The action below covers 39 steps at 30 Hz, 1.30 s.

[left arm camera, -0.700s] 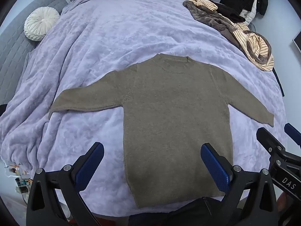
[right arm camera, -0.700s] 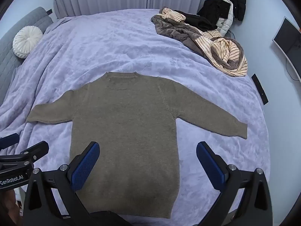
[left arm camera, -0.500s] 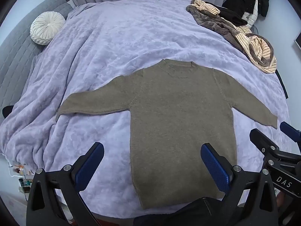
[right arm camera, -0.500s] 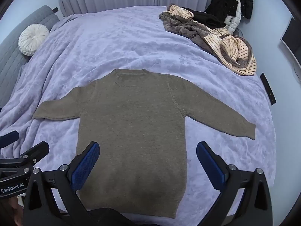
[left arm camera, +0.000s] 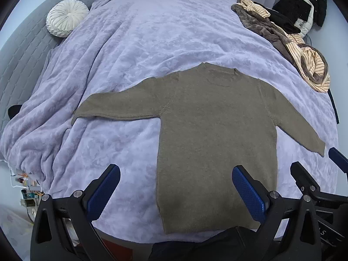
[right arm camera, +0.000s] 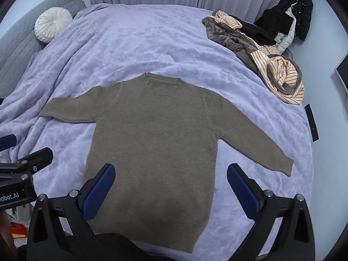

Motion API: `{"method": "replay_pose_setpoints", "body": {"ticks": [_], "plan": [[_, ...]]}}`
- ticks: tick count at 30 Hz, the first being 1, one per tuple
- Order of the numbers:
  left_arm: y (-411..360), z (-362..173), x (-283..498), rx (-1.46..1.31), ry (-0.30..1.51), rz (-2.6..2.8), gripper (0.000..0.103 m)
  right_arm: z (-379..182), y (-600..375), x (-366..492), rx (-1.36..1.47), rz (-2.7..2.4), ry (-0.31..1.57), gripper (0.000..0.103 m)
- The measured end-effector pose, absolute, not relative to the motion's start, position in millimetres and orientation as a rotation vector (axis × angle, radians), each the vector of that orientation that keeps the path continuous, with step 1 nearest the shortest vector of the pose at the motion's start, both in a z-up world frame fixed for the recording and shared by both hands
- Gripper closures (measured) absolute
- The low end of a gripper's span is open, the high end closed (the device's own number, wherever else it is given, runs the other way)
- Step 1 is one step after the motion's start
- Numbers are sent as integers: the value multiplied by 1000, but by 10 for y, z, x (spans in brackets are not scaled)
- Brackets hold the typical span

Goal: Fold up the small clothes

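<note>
Olive-brown knitted sweater (left arm camera: 217,134) laid flat, front up, sleeves spread on lilac plush blanket (left arm camera: 152,32), ready for folding. Left gripper (left arm camera: 176,193) and right gripper (right arm camera: 170,190) held above hem, jaws wide apart, nothing gripped.

Olive-brown sweater (left arm camera: 217,134), lavender blanket (left arm camera: 152,32), cream-and-brown striped garment (left arm camera: 308,65)

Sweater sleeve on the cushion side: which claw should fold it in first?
Left, probably. The left claw hangs open over the sweater hem's cushion-side edge, nearer that sleeve. The right claw, also open, sits toward the other sleeve.
</note>
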<state>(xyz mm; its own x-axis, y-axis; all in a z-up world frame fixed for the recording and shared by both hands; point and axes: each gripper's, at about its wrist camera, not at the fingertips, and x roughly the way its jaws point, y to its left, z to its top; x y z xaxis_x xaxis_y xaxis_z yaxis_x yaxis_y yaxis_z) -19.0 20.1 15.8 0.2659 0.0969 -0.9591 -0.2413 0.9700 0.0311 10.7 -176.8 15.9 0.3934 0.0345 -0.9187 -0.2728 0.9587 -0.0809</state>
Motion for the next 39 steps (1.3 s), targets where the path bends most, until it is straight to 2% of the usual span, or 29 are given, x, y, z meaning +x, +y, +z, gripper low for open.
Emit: {"method": "replay_pose_setpoints", "body": {"ticks": [10, 16, 39], "plan": [[147, 229, -190, -194, 1246, 134, 0, 181, -1771, 56, -274, 171, 1130, 1], [-1, 342, -167, -75, 1210, 168, 0, 208, -1773, 46, -282, 168, 1120, 1], [-143, 183, -128, -53, 1272, 200, 0, 96, -1917, 167, -228, 183, 1169, 1]]}}
